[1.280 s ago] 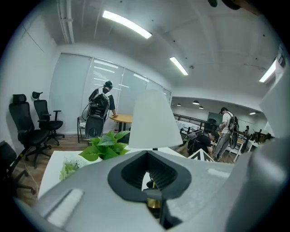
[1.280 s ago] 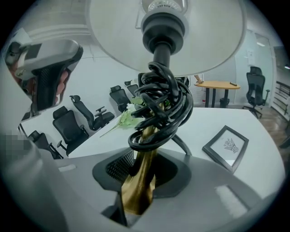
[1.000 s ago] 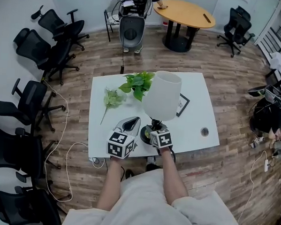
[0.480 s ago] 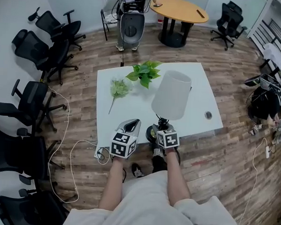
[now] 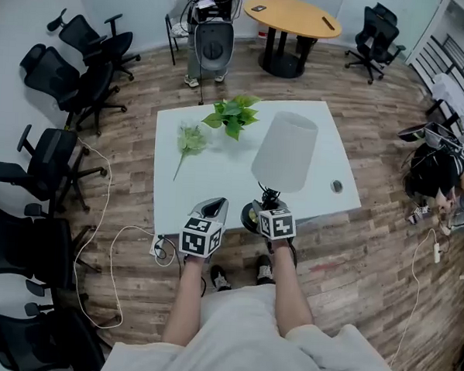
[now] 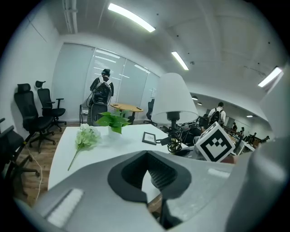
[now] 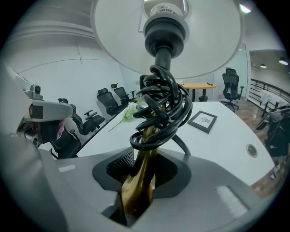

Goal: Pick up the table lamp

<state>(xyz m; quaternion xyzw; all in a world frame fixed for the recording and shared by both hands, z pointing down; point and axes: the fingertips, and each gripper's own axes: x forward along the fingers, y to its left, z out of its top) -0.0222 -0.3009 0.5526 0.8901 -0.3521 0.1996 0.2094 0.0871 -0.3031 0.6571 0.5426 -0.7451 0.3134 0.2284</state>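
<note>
The table lamp has a white shade (image 5: 284,151), a gold stem (image 7: 139,181) and a black cord coiled round the stem (image 7: 161,108). My right gripper (image 5: 268,211) is shut on the stem low down and holds the lamp tilted over the near edge of the white table (image 5: 217,180). In the right gripper view the stem sits between the jaws of the right gripper (image 7: 138,199). My left gripper (image 5: 210,211) hangs just left of the lamp, shut with nothing in it. The left gripper view shows the lamp (image 6: 173,99) to the right, beyond the left gripper (image 6: 154,199).
On the table stand a green potted plant (image 5: 234,115), a pale flower sprig (image 5: 189,140) and a small picture frame (image 7: 205,120). A cable hole (image 5: 337,186) marks the table's right side. Office chairs (image 5: 59,79) line the left; a round wooden table (image 5: 291,17) stands behind. Cables (image 5: 128,245) trail on the floor.
Both grippers have drawn back toward the table's near edge, and the lamp has come along in the right one. The left gripper has sunk a little.
</note>
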